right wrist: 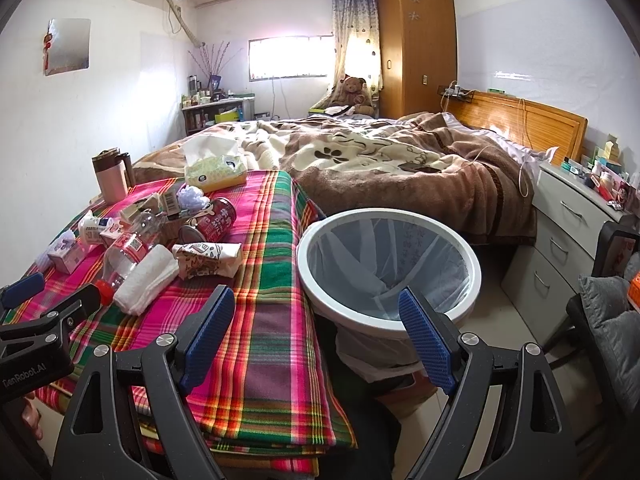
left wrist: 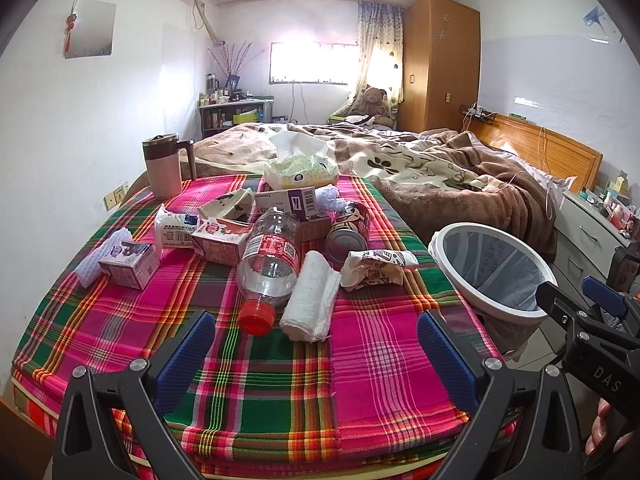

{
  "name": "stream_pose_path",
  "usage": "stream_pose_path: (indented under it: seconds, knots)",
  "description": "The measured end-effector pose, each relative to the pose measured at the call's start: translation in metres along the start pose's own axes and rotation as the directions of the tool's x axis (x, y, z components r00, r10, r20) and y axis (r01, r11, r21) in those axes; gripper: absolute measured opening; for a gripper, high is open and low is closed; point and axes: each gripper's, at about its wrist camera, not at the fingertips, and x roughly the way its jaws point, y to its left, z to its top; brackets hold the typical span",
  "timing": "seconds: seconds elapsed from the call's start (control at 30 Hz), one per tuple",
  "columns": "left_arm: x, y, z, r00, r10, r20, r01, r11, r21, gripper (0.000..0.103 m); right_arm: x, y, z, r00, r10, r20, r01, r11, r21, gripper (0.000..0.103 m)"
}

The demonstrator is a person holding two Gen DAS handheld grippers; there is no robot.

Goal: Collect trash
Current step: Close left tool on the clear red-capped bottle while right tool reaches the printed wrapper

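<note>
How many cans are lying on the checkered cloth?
1. The red metal drink can lies on its side behind the crumpled printed paper wrapper, right of the clear plastic bottle. Others may be hidden behind the boxes.

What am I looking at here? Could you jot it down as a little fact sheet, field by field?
Place: a bedroom
Surface: plaid cloth
Trash nearest: clear plastic bottle lying down, red cap toward the camera; rolled white towel beside it
Also there: red can, crumpled printed wrapper, small cartons
Bin: white-rimmed, lined trash bin, right of the cloth
Left gripper: open, holding nothing
Right gripper: open, holding nothing
</note>
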Motion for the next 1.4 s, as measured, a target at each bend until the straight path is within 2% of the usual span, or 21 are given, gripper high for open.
stream_pose_path:
  seconds: [0.33,0.57,0.87,1.13,1.2,1.4]
  knots:
    - [0.016,0.013,0.004,0.999,-0.018,-0.027,0.018,1.0,-0.024,0.102,0.018,0.003,0.003,1.0,0.02,-0.021,-0.02,1.0,-0.004,0.086]
    - [0.04,0.046,0.014,0.997,-0.047,-0.068,0.041,0.995,-0.089,0.101,0.043,0.015,0.007,0.994,0.097,-0.043,-0.099,0.995,-0.024,0.086]
    - [0.08,0.071,0.028,0.989,-0.055,-0.134,0.038,0.991,-0.128,0.1,0.068,0.029,0.017,0.98,0.179,-0.091,-0.184,0.982,-0.045,0.086]
    - [0.107,0.077,0.043,0.983,-0.064,-0.172,0.043,0.992,-0.122,0.098,0.09,0.052,0.024,0.965,0.227,-0.131,-0.249,0.949,-0.195,0.086]
    - [0.114,0.079,0.044,0.978,-0.082,-0.192,0.057,0.989,-0.134,0.095,0.098,0.058,0.025,0.958,0.242,-0.153,-0.273,0.934,-0.23,0.086]
    - [0.13,0.081,0.047,0.97,-0.104,-0.221,0.073,0.987,-0.143,0.093,0.116,0.07,0.026,0.941,0.252,-0.226,-0.312,0.905,-0.291,0.086]
